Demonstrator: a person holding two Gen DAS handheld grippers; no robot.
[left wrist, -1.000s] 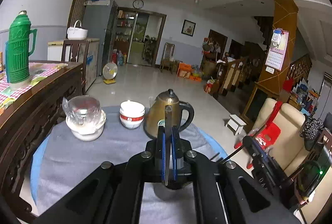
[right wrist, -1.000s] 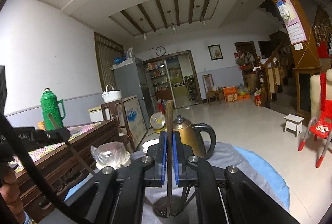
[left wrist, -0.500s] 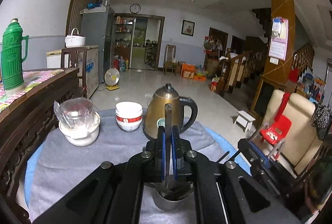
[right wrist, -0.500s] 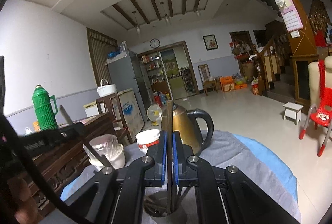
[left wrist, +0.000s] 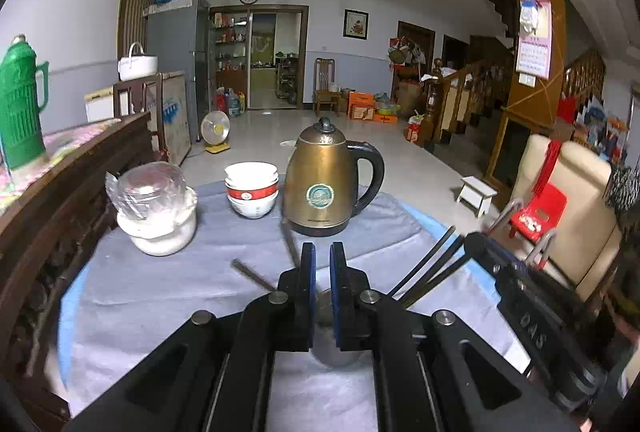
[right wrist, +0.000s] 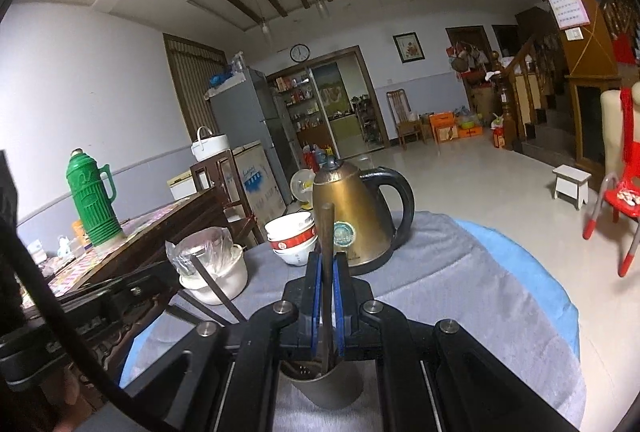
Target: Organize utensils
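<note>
Jaws of the left gripper [left wrist: 322, 264] stand parted and empty above a steel cup [right wrist: 326, 384], while the right gripper [right wrist: 328, 268] pinches an upright chopstick [right wrist: 327, 252] near the kettle [right wrist: 352, 216].

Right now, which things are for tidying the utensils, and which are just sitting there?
For the job: cup; chopstick in the right hand-held gripper; other chopsticks; left hand-held gripper.

Just sitting: kettle; bowls; wrapped pot; green flask.
</note>
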